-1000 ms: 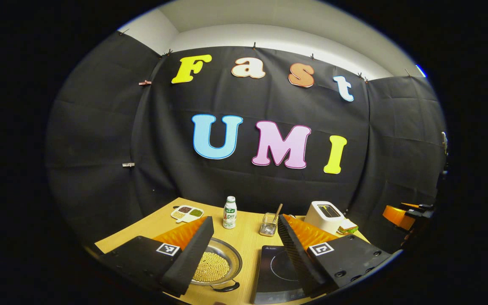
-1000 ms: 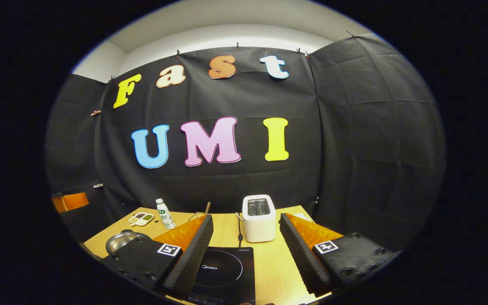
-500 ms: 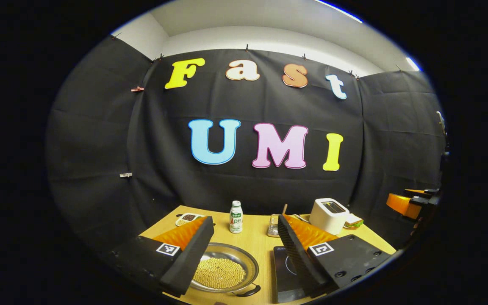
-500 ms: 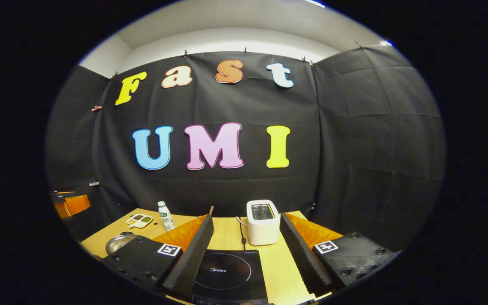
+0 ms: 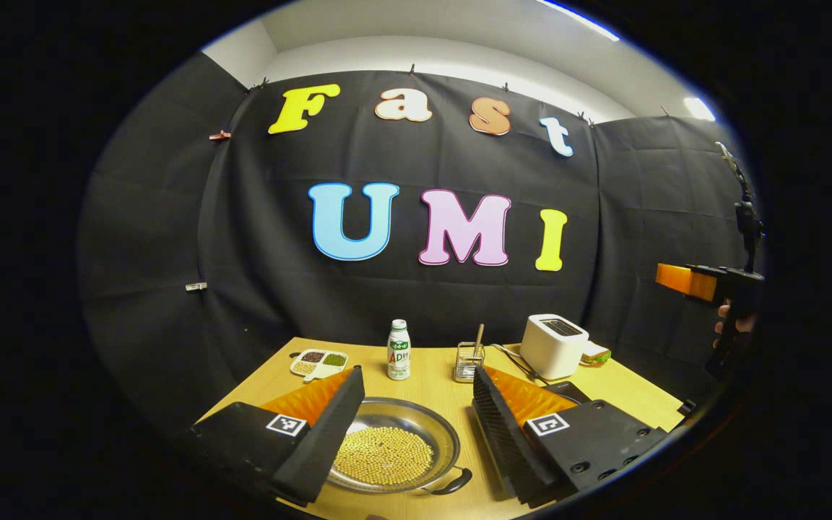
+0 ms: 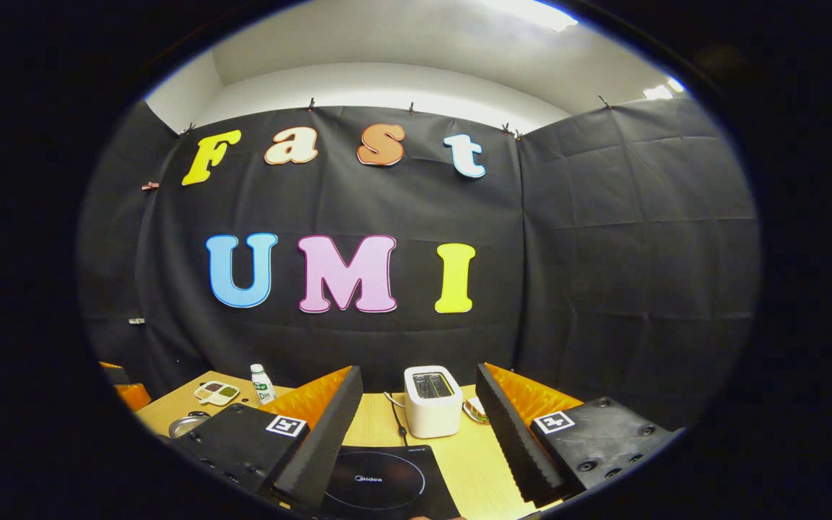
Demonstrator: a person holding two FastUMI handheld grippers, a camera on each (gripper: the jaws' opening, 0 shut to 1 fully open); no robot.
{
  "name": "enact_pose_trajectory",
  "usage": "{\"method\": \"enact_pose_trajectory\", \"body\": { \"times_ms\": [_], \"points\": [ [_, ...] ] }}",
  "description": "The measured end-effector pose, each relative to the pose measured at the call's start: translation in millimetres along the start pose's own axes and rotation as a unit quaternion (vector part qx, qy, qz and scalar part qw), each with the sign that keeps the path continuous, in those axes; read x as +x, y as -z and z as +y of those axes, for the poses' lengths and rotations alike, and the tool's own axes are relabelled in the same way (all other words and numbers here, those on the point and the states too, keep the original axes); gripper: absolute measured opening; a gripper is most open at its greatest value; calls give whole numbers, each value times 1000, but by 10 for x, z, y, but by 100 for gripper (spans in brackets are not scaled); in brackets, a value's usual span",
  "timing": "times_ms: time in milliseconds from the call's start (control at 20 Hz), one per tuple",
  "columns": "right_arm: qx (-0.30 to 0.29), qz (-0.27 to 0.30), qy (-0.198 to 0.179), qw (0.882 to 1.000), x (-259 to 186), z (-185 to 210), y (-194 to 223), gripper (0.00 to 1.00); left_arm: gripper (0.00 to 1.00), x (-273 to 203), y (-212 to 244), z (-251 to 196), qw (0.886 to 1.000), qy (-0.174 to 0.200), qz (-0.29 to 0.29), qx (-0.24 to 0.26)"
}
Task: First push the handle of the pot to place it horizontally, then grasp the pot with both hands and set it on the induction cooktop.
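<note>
Near the front edge of the light wooden counter (image 5: 625, 386), the shallow round steel pot (image 5: 396, 451) of yellow beans lies straight ahead of the left hand-held gripper (image 5: 416, 433), whose fingers spread wide and empty. Its black loop handle (image 5: 453, 482) points front-right. The right hand-held gripper (image 6: 416, 433), equally wide, faces the black induction cooktop (image 6: 380, 484).

Two hand-held black-and-orange grippers
Left gripper (image 5: 416, 422) and right gripper (image 6: 416, 433): ribbed black foam fingers, orange backs, square markers, screws.
</note>
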State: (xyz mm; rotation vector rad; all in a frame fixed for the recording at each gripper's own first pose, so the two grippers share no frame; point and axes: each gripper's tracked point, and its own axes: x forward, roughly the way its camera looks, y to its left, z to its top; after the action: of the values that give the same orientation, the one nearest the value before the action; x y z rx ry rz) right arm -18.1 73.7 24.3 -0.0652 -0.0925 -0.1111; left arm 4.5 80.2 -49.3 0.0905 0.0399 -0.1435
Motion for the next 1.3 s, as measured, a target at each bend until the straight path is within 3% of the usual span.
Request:
{"method": "enact_pose_trajectory", "body": {
  "times_ms": [300, 500, 550, 750, 950, 1300],
  "points": [
    [3, 13, 9, 1000, -180, 97, 86, 98, 95, 25, 30, 128, 999, 19, 15, 26],
    [12, 17, 20, 1000, -215, 129, 118, 98, 75, -12, 265, 121, 997, 56, 48, 32],
    [12, 18, 22, 1000, -226, 138, 138, 98, 58, -20, 361, 97, 995, 69, 64, 31],
    [19, 37, 23, 999, -318, 223, 308, 98, 34, -118, 635, 15, 986, 119, 109, 46],
    [23, 60, 19, 998, -439, 327, 478, 98, 20, -192, 1011, -39, 975, 146, 154, 64],
    [18, 67, 18, 997, -560, 366, 532, 98, 6, -282, 1620, -27, 956, 166, 228, 79]
  ]
}}
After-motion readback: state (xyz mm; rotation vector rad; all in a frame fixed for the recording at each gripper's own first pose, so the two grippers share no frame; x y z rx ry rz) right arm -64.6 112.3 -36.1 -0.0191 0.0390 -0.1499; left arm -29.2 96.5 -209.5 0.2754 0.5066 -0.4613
